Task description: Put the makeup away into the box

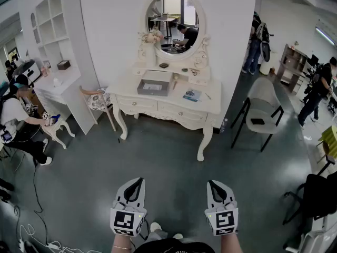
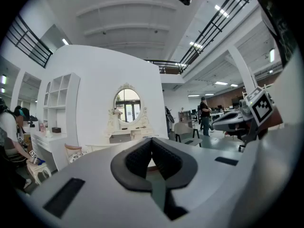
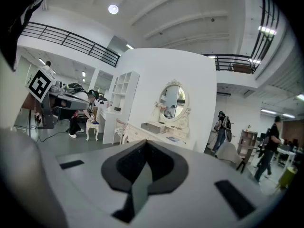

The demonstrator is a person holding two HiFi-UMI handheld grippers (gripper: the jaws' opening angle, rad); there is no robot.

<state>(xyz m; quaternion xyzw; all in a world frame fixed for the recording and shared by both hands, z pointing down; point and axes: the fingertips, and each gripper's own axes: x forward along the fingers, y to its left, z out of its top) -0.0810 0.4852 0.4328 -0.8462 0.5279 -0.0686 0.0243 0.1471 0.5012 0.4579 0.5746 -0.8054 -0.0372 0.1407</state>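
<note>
Two handheld grippers sit at the bottom of the head view, the left gripper (image 1: 138, 181) and the right gripper (image 1: 213, 184). Both have their jaws pressed together with nothing between them, probably because the work has not yet begun. Well apart from them, at upper centre, stands a white dressing table (image 1: 210, 107) with an oval mirror (image 1: 172, 20). The grey box (image 1: 153, 87) rests on its top. Small items nearby may be the makeup, but they are too small to tell.

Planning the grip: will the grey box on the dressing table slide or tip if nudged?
Probably slides, not tips: the grey box looks low and wide, lying flat on the dressing table. Likely stiff, since its walls look straight. Weight can't be judged from here.
</note>
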